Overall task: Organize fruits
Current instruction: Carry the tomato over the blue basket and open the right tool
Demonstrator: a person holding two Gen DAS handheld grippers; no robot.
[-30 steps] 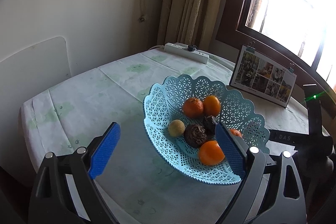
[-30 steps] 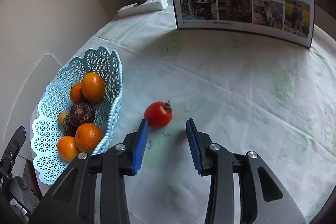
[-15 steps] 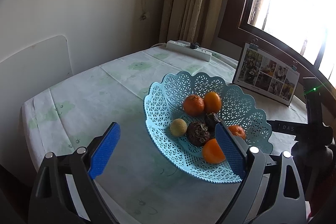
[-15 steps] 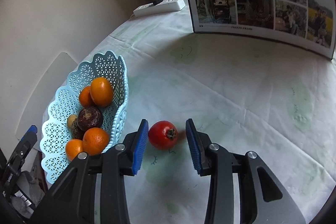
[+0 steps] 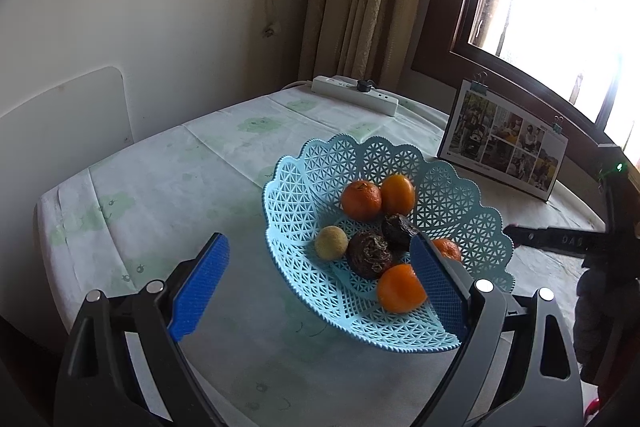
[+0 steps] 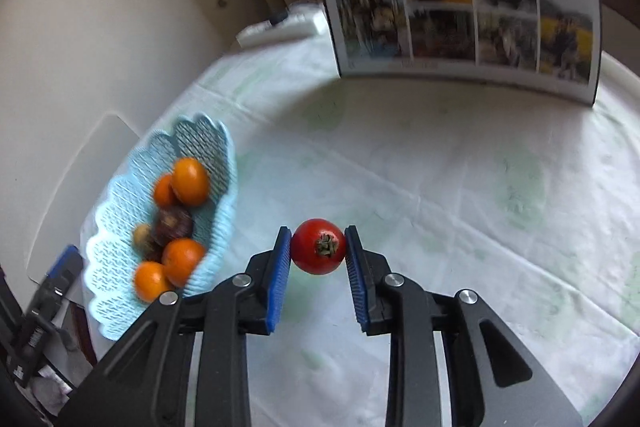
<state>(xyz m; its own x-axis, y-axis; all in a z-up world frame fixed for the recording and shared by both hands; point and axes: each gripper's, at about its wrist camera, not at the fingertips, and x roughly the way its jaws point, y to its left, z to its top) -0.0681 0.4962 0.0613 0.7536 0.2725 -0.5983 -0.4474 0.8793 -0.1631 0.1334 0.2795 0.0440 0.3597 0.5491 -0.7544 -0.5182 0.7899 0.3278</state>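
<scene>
My right gripper (image 6: 318,247) pinches the red tomato (image 6: 318,246) at its widest part, beside the blue basket (image 6: 120,267); smooth, soft, light, so I squeeze gently; left gripper (image 5: 316,283) gapes empty

Between the ribbed blue pads (image 6: 280,267) sits a glossy, smooth-skinned tomato (image 6: 318,247); left of the fingers, a matt openwork plastic basket (image 6: 116,267) rests on creased cloth (image 6: 440,187).

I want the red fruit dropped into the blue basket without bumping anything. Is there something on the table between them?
Nothing visible. The right gripper holds the red fruit just right of the blue basket, with only bare tablecloth between. The basket's raised rim faces it.
</scene>
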